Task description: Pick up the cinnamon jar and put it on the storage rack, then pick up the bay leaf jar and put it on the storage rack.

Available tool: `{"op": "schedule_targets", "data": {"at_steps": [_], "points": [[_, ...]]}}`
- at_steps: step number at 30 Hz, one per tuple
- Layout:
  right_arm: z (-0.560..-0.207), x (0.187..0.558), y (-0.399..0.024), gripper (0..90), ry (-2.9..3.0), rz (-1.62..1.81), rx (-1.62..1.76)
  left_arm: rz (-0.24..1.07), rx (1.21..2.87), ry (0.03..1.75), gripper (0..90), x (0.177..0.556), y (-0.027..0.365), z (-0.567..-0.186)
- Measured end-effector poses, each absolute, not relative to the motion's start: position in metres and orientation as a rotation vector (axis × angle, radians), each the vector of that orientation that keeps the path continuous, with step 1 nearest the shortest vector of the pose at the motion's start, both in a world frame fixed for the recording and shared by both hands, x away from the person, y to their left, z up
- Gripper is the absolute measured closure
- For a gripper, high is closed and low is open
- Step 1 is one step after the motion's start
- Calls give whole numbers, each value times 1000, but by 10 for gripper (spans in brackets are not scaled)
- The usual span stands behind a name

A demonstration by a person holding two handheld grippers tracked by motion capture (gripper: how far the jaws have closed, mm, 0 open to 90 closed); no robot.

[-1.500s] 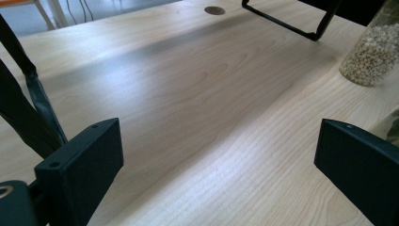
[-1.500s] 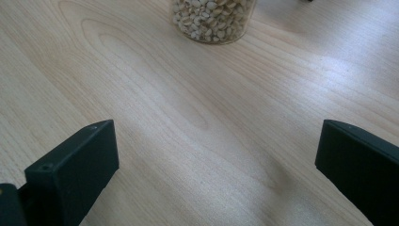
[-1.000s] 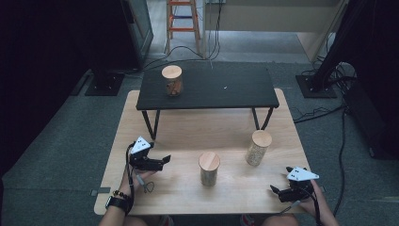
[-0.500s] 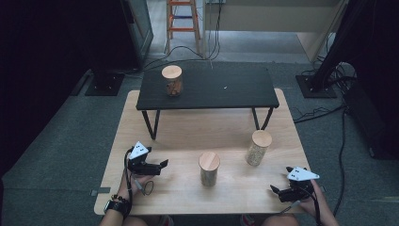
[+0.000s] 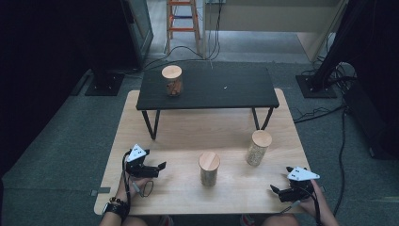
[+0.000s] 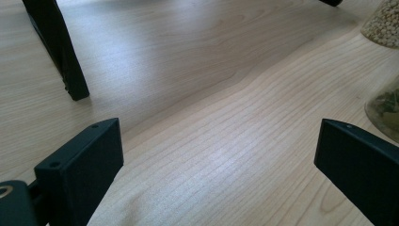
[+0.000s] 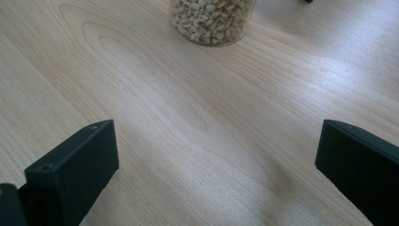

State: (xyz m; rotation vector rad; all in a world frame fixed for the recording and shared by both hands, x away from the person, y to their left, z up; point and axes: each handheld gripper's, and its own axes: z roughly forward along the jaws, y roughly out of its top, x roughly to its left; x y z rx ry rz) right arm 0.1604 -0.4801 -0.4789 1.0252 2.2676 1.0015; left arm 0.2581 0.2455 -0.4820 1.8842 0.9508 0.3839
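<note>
High view: we see a pale wooden table (image 5: 188, 136) with a low black bench-shaped shelf (image 5: 207, 89) standing on its far half. On the shelf's left end stands a clear jar with a round wooden lid and reddish-brown contents (image 5: 171, 80). Two more wooden-lidded jars stand on the table itself: a middle jar with dark greenish contents (image 5: 209, 168) and, to its right and a little farther back, a jar filled with pale kernels (image 5: 258, 148).

The left gripper (image 5: 157, 168) lies low over the table's near left part, well apart from the middle jar, its jaws spread wide with bare wood between them in the left gripper view. The right gripper (image 5: 275, 190) sits near the front right corner, jaws likewise spread wide, and we find the kernel jar ahead of it in the right gripper view.
</note>
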Motion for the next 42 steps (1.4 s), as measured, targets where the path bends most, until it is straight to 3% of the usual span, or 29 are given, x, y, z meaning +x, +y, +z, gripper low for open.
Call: {"op": "schedule_targets", "data": {"at_steps": [7,21,42], "points": [[-479,161,-480,0,2270,999,1027,357,1838,963,19,255,255,-489],[-479,157,-484,0,2251,1071,1010,295,1897,934,19,263,254,-486],[-467,163,-436,0,2314,1122,831,330,1911,892,19,256,252,-487]]}}
